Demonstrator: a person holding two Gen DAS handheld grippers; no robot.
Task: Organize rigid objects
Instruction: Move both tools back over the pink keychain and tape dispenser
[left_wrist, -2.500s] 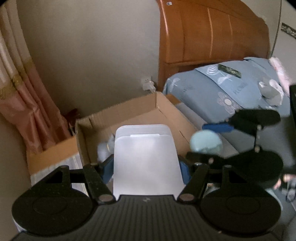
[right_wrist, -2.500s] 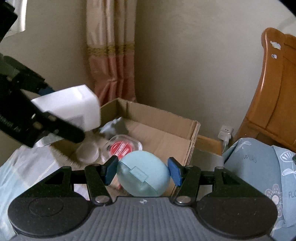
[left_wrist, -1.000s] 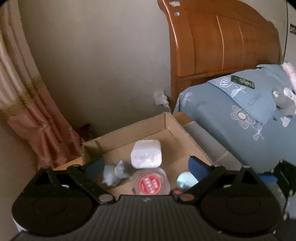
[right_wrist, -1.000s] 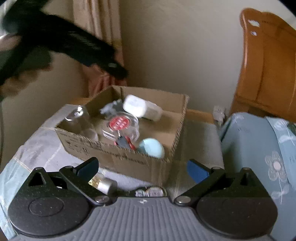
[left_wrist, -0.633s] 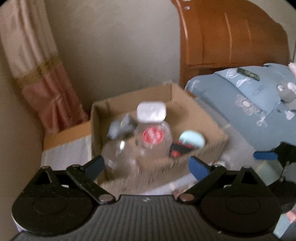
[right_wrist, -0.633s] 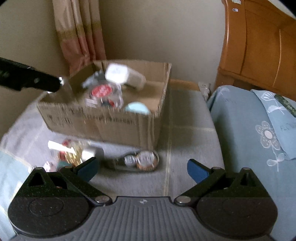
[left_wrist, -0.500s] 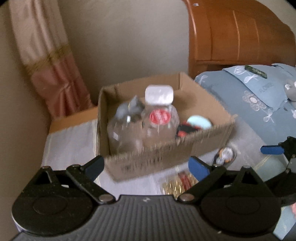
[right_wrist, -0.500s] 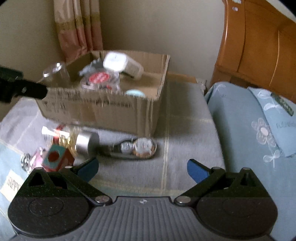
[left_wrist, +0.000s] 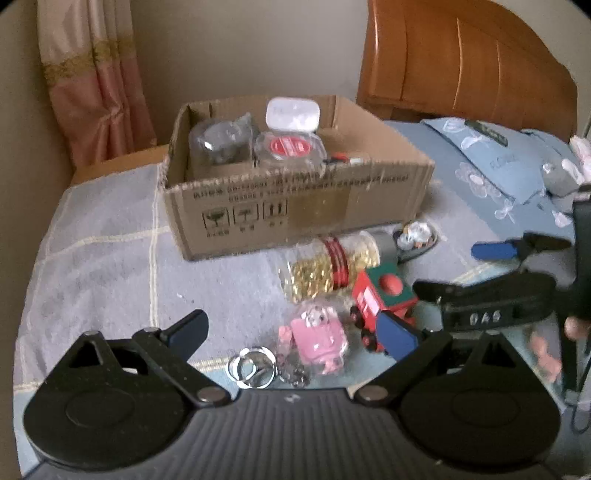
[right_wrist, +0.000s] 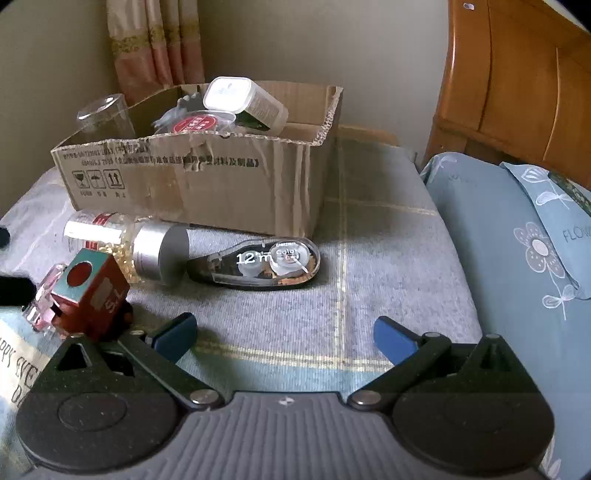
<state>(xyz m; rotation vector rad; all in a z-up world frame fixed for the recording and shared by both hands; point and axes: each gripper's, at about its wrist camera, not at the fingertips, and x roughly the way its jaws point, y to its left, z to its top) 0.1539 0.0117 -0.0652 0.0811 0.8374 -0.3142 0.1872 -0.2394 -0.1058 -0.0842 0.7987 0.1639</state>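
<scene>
- Both grippers, left gripper (left_wrist: 291, 328) and right gripper (right_wrist: 284, 336), hang wide open, empty.
- Box (left_wrist: 295, 206) holds several items.
- Bottle (right_wrist: 125, 243), tape (right_wrist: 258, 264), cube (right_wrist: 90, 291) and keychain (left_wrist: 319, 338) lie on the bed before it.

It was a home bedroom: a wooden headboard (left_wrist: 461, 62) filled the upper right, a blue floral pillow (right_wrist: 554, 221) lay at right, and a pink curtain (left_wrist: 92, 81) hung upper left.
</scene>
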